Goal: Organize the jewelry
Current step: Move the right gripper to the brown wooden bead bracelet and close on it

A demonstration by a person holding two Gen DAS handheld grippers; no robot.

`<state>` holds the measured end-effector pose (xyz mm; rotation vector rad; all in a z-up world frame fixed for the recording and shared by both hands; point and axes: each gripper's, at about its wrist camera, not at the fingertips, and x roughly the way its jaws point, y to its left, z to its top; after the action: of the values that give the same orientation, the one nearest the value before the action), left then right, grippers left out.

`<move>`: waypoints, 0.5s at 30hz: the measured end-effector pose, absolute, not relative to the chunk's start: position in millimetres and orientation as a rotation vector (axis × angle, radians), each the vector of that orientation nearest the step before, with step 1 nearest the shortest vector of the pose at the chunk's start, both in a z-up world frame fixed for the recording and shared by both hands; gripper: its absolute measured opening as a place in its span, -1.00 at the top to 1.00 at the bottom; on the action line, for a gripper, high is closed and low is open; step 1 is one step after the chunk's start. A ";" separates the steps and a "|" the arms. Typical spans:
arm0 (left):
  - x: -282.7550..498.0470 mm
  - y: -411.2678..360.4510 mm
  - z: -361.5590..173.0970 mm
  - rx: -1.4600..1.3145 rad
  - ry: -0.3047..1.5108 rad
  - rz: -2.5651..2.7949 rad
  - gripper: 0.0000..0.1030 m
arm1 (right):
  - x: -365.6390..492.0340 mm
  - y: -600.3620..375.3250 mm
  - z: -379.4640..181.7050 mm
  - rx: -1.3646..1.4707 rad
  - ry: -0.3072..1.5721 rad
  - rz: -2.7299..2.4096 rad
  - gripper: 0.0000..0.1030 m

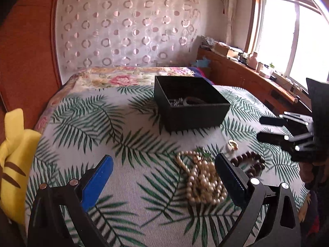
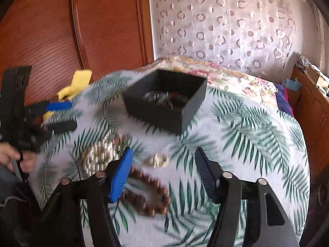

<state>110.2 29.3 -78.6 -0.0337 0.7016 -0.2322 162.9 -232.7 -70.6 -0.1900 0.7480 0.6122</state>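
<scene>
The bed with the white, green palm-leaf printed cover (image 1: 127, 177) serves as the work surface, broad and soft, so nothing rolls off it. Toward its far side sits the square black open-topped box (image 1: 191, 111), lid off and already holding a few pieces, a dark band and some silvery bits; I take it to be where the jewelry is being gathered, set within reach of both hands. At the bed's left edge a yellow plush toy with brown stripes (image 1: 14, 164) lies out of the way.

The loose pieces lie together on the near part of the cover, apart from the box. Largest is the heap of cream pearl-bead necklace (image 1: 202, 185), piled with something green and gold at its top. Just beside it lies the ring of dark brown wooden beads (image 2: 152, 195), a bracelet laid open in a circle. Between these and the box rests the small gold ring (image 2: 159, 160), alone and flat.

The left gripper (image 1: 164, 160) hangs low over the cover with its tongs wide and empty, the pearls just inside its right-hand finger, probably lining up for that heap. The right gripper (image 2: 162, 156) stands about half open, nothing between its fingers, hovering above the wooden beads and the gold ring; its view is blurred. A hand (image 2: 12, 158) grips the other tool's handle.
</scene>
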 end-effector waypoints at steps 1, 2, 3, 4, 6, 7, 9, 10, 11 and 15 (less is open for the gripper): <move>108.2 29.4 -80.4 -0.035 0.709 -0.230 -0.85 | 158.0 -233.3 -74.5 -0.199 0.755 0.615 -0.10; 108.5 31.4 -81.9 -0.036 0.712 -0.231 -0.85 | 154.4 -232.7 -77.4 -0.205 0.760 0.618 -0.06; 106.9 31.6 -83.5 -0.037 0.714 -0.234 -0.85 | 149.3 -232.4 -80.4 -0.213 0.766 0.625 -0.05; 106.8 31.5 -84.6 -0.037 0.719 -0.235 -0.85 | 143.3 -230.2 -83.3 -0.219 0.772 0.633 -0.05; 107.7 31.0 -87.2 -0.033 0.729 -0.236 -0.85 | 138.4 -227.2 -85.3 -0.226 0.779 0.647 -0.05; 108.2 30.7 -87.5 -0.031 0.730 -0.236 -0.85 | 136.2 -224.2 -85.9 -0.236 0.784 0.657 -0.05; 108.9 31.4 -88.6 -0.030 0.731 -0.235 -0.85 | 134.6 -220.9 -87.4 -0.242 0.797 0.683 -0.05; 109.3 32.3 -89.3 -0.035 0.732 -0.231 -0.85 | 133.4 -217.6 -88.4 -0.247 0.802 0.695 -0.05; 109.0 32.0 -89.5 -0.039 0.733 -0.229 -0.85 | 133.0 -215.0 -88.8 -0.253 0.805 0.701 -0.05; 110.3 34.1 -91.6 -0.044 0.739 -0.226 -0.85 | 131.7 -207.1 -94.1 -0.278 0.827 0.722 -0.05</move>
<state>110.3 34.1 -91.6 -0.0436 0.7390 -0.2257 131.7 -207.1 -94.1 -0.2775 0.8268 0.7216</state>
